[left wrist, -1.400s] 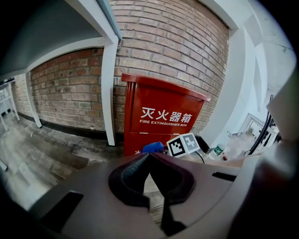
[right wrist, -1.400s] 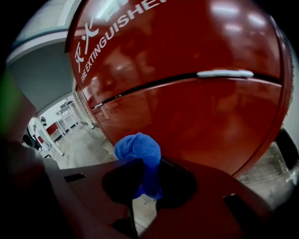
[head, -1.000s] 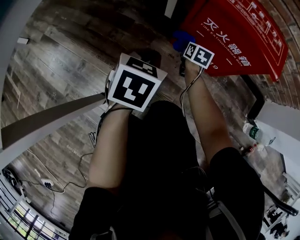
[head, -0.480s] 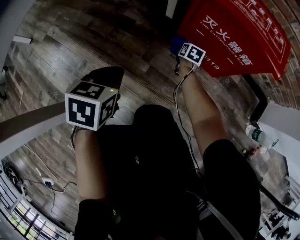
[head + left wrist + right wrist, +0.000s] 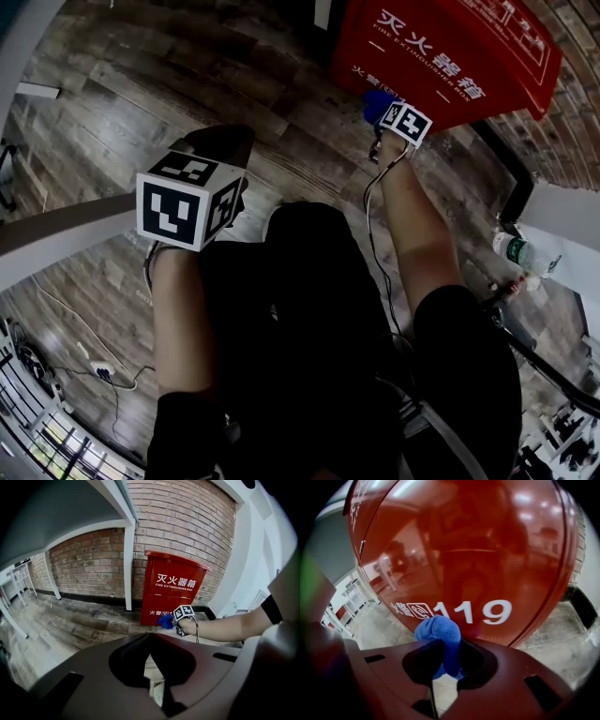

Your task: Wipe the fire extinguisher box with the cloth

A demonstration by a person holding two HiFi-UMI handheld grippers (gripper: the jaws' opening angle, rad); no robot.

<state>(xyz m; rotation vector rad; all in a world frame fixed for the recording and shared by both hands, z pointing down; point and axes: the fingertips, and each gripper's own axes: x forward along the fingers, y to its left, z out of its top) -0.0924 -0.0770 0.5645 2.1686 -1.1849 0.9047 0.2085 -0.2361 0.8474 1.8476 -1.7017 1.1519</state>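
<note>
While the right gripper (image 5: 449, 657) pinches the blue cloth (image 5: 438, 629) in its fingers, the cloth sits by the red fire extinguisher box (image 5: 478, 550) — near its "119". The left gripper (image 5: 151, 640) hangs well back, fingers together, empty.

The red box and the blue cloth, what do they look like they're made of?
Fire extinguisher box: likely painted sheet metal, gloss finish; its red face mirrors lights and the room. Cloth: soft fuzzy fabric, perhaps microfibre; matte nap, bunched into rounded folds.
</note>
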